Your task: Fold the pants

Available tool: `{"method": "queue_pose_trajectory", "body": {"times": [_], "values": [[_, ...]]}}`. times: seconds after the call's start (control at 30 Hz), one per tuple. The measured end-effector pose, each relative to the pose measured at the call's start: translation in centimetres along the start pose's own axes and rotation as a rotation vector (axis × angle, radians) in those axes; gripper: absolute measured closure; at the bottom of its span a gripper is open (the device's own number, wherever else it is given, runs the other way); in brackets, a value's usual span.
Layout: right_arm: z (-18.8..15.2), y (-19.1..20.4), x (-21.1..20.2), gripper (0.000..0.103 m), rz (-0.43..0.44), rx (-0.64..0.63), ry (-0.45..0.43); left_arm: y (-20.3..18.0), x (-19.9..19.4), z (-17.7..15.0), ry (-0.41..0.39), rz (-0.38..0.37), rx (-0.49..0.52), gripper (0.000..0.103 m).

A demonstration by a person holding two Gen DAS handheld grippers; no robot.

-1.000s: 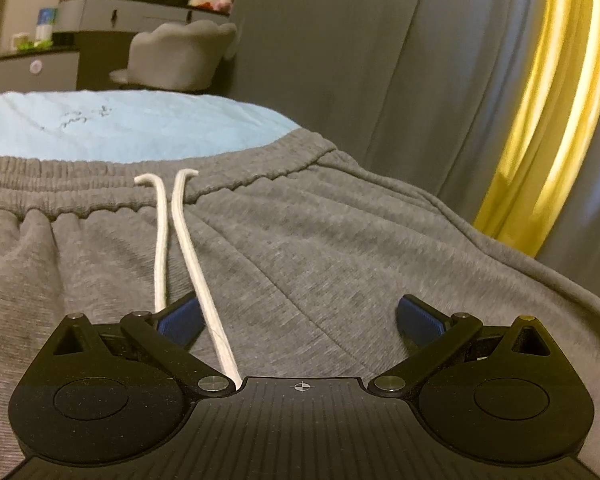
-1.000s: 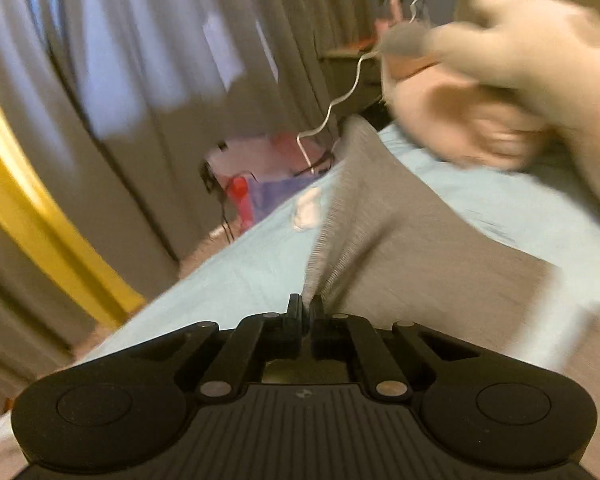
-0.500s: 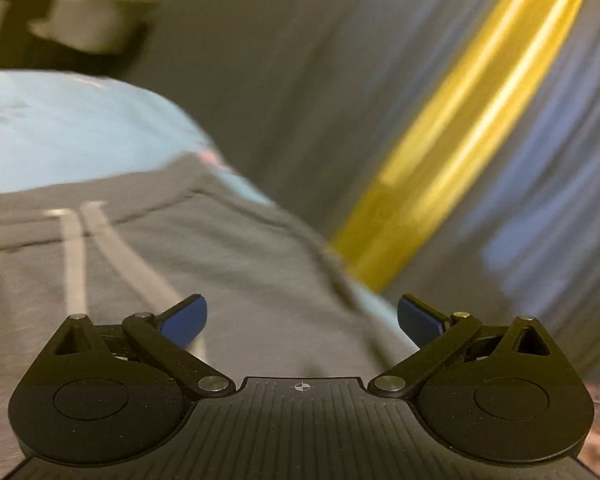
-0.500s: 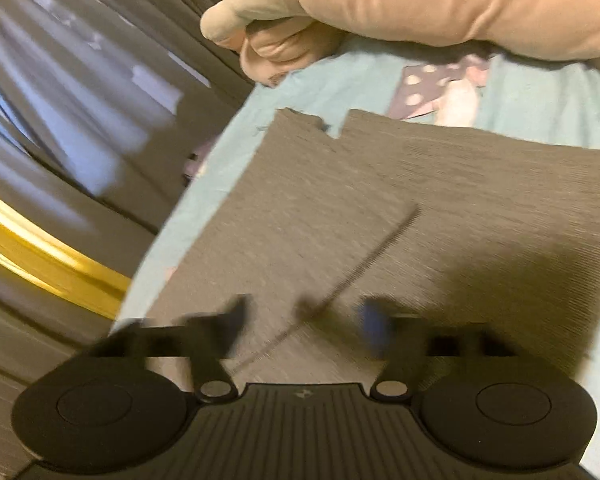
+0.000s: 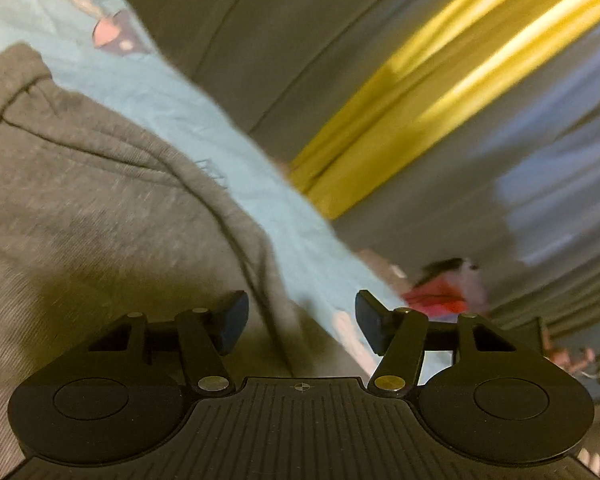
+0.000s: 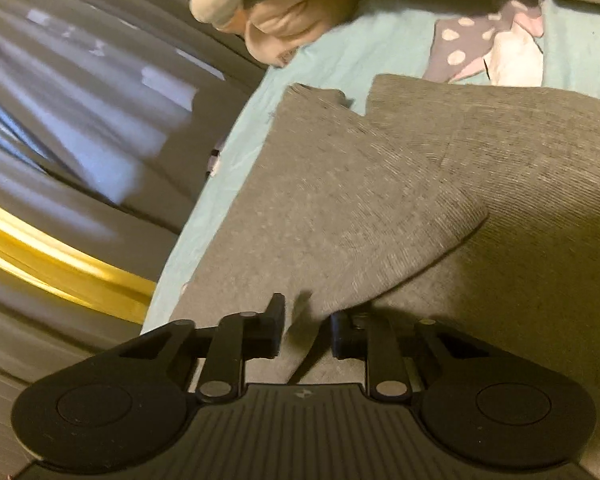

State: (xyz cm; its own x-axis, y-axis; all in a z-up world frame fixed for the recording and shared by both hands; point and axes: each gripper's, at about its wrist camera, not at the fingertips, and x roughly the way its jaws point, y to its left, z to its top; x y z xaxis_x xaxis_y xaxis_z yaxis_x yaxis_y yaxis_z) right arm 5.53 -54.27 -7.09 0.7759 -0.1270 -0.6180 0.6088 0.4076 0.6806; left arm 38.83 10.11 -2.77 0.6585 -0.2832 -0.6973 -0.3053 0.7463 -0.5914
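Note:
Grey sweatpants (image 5: 100,208) lie on a light blue bed sheet (image 5: 188,120). In the left wrist view my left gripper (image 5: 300,322) is open and empty, just above the pants' side edge near a pocket seam. In the right wrist view the pants (image 6: 380,200) show one leg folded over the other, its cuffs at the far end. My right gripper (image 6: 305,330) is open, its fingers either side of the folded layer's near edge, holding nothing.
Grey curtains (image 5: 292,32) with a yellow stripe (image 5: 420,88) hang beyond the bed edge. A beige plush toy (image 6: 300,8) and a polka-dot cloth (image 6: 472,36) lie on the sheet past the cuffs. Red items (image 5: 436,296) sit on the floor.
My right gripper opened and let go of the pant leg, which now lies folded on the other leg. My left gripper swung right from the waistband drawstring to the pants' side edge.

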Motion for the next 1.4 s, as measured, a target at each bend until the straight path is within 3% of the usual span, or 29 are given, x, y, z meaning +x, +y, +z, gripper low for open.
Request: {"method": "queue_pose_trajectory", "body": {"times": [0.07, 0.1, 0.13, 0.17, 0.27, 0.37, 0.47, 0.53, 0.63, 0.73, 0.83, 0.9, 0.97, 1.0, 1.03, 1.1, 1.17, 1.27, 1.3, 1.33, 1.37, 1.4], "values": [[0.0, -0.4, 0.6, 0.075, 0.009, 0.024, 0.008, 0.4, 1.2, 0.0, 0.052, 0.057, -0.015, 0.056], [0.0, -0.4, 0.8, 0.083, 0.010, 0.026, 0.004, 0.5, 1.2, 0.1, 0.041, 0.080, -0.011, 0.088], [0.2, -0.3, 0.9, 0.092, -0.001, 0.021, 0.007, 0.6, 0.8, 0.1, 0.039, 0.064, -0.020, 0.096], [0.2, -0.1, 0.8, 0.098, -0.007, 0.014, 0.011, 0.8, 0.1, 0.2, 0.026, 0.033, -0.041, 0.096], [1.4, 0.7, -0.5, 0.098, 0.047, 0.035, -0.021, 0.9, -4.0, 0.2, -0.050, -0.070, -0.037, 0.096], [2.4, 2.3, -3.8, 0.099, 0.091, -0.015, -0.082, 0.3, -10.6, -0.9, -0.131, -0.154, 0.047, 0.096], [3.4, 3.1, -8.4, 0.099, 0.136, -0.052, -0.141, 1.4, -18.1, -3.7, -0.197, -0.252, 0.093, 0.096], [4.0, 3.0, -11.4, 0.099, 0.141, -0.089, -0.161, 3.3, -22.3, -6.5, -0.208, -0.278, 0.108, 0.096], [4.0, 1.9, -14.9, 0.099, 0.116, -0.157, -0.169, 6.8, -26.3, -11.9, -0.191, -0.234, 0.126, 0.096], [3.1, -0.7, -16.1, 0.098, 0.046, -0.178, -0.133, 10.8, -27.1, -16.8, -0.131, -0.165, 0.078, 0.095], [1.8, -3.8, -14.7, 0.098, -0.047, -0.150, -0.050, 14.7, -25.3, -18.9, -0.046, -0.060, -0.013, 0.094], [1.0, -5.2, -13.6, 0.097, -0.120, -0.152, -0.010, 15.7, -24.9, -18.9, -0.081, 0.032, -0.007, 0.091], [0.3, -6.3, -12.6, 0.094, -0.163, -0.148, 0.013, 16.0, -25.7, -18.1, -0.144, 0.047, -0.001, 0.065], [0.1, -6.7, -12.3, 0.093, -0.147, -0.131, 0.022, 16.1, -26.2, -17.5, -0.189, 0.047, -0.010, 0.047], [-0.2, -6.9, -12.1, 0.090, -0.129, -0.114, 0.029, 16.2, -26.5, -16.9, -0.232, 0.050, -0.020, 0.040], [-0.2, -7.1, -11.6, 0.076, -0.103, -0.094, 0.036, 16.2, -26.1, -15.2, -0.263, 0.087, -0.006, 0.037], [-0.4, -6.9, -11.4, 0.072, -0.098, -0.096, 0.033, 16.9, -25.3, -13.6, -0.246, 0.147, -0.008, 0.035], [-0.1, -6.4, -10.3, 0.073, -0.102, -0.100, 0.041, 18.4, -23.7, -12.4, -0.192, 0.184, -0.076, 0.037], [0.0, -6.1, -10.0, 0.075, -0.106, -0.103, 0.044, 18.7, -23.2, -12.1, -0.179, 0.183, -0.108, 0.044], [0.1, -5.7, -9.8, 0.081, -0.113, -0.110, 0.046, 19.3, -22.6, -12.2, -0.179, 0.171, -0.135, 0.063], [0.1, -5.4, -9.7, 0.098, -0.118, -0.123, 0.041, 19.7, -23.6, -12.0, -0.181, 0.154, -0.160, 0.077], [0.1, -5.0, -9.9, 0.098, -0.128, -0.145, 0.032, 19.8, -23.8, -11.8, -0.183, 0.135, -0.173, 0.089]]}}
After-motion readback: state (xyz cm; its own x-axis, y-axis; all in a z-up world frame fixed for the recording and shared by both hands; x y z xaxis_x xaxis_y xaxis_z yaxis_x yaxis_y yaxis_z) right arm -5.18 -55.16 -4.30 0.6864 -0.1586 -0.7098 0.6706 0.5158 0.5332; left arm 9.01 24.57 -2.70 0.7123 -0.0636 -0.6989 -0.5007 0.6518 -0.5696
